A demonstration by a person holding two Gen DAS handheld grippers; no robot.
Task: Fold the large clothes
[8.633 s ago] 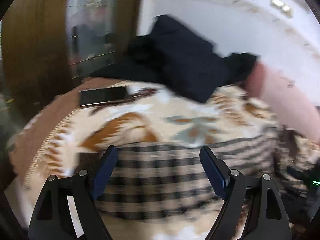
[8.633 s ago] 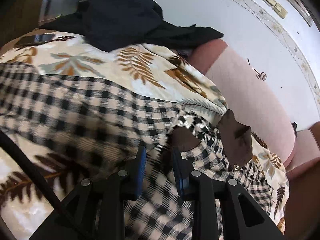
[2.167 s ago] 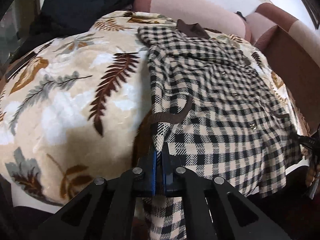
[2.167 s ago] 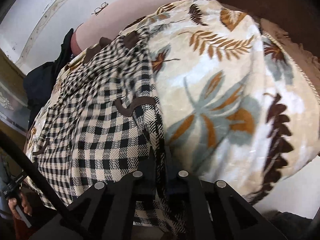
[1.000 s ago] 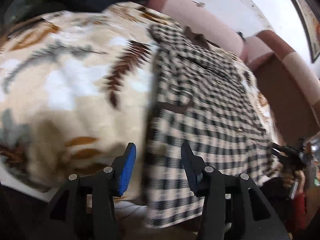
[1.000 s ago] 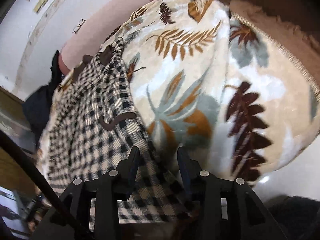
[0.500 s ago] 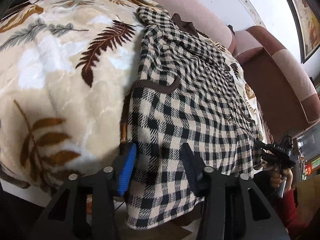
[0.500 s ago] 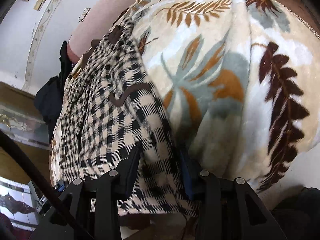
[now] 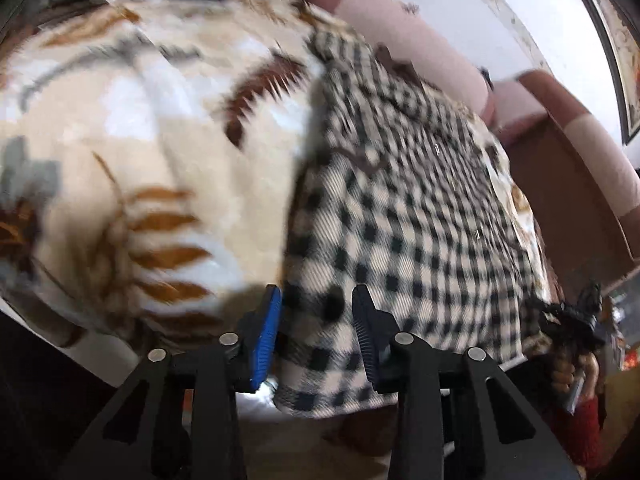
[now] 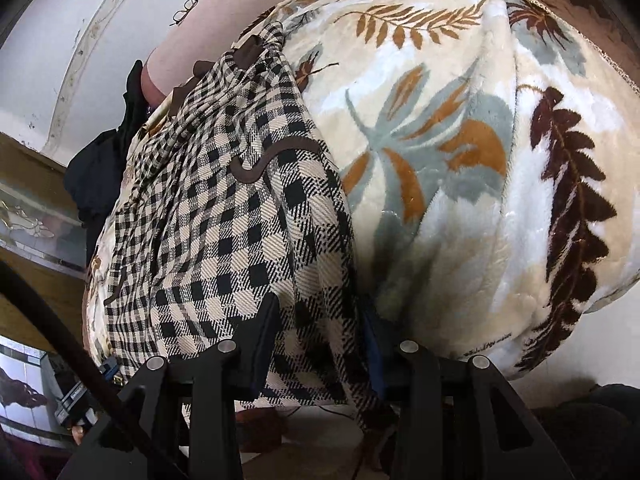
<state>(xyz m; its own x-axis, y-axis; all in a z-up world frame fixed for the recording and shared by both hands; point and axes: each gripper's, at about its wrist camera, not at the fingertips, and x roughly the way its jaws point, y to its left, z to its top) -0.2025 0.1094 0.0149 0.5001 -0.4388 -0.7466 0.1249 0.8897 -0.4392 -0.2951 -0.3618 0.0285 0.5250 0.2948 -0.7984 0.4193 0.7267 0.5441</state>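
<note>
Two hand-held grippers sit at the bottom hem of a checked coat [image 10: 224,216] that lies spread lengthwise on a bed under a leaf-print blanket [image 10: 460,128], its brown collar at the far end toward twelve o'clock and its hem hanging over the near edge at six. The left hand-held gripper [image 9: 316,332] has its jaws apart with the coat's left hem corner between them, and the right hand-held gripper [image 10: 320,344] likewise stands apart astride the right hem corner; neither appears to pinch the cloth yet, though the left view is blurred. By my reading, the step in hand is taking hold of both lower corners to begin the first fold. The next move calls for closing both sets of jaws firmly on the hem, then lifting and carrying the bottom edge up toward the collar, keeping the two corners level so the cloth does not skew. No containers show in either view. A dark garment [image 10: 100,168] lies bunched at the far end of the bed, around ten o'clock in the right view, apart from the work.
</note>
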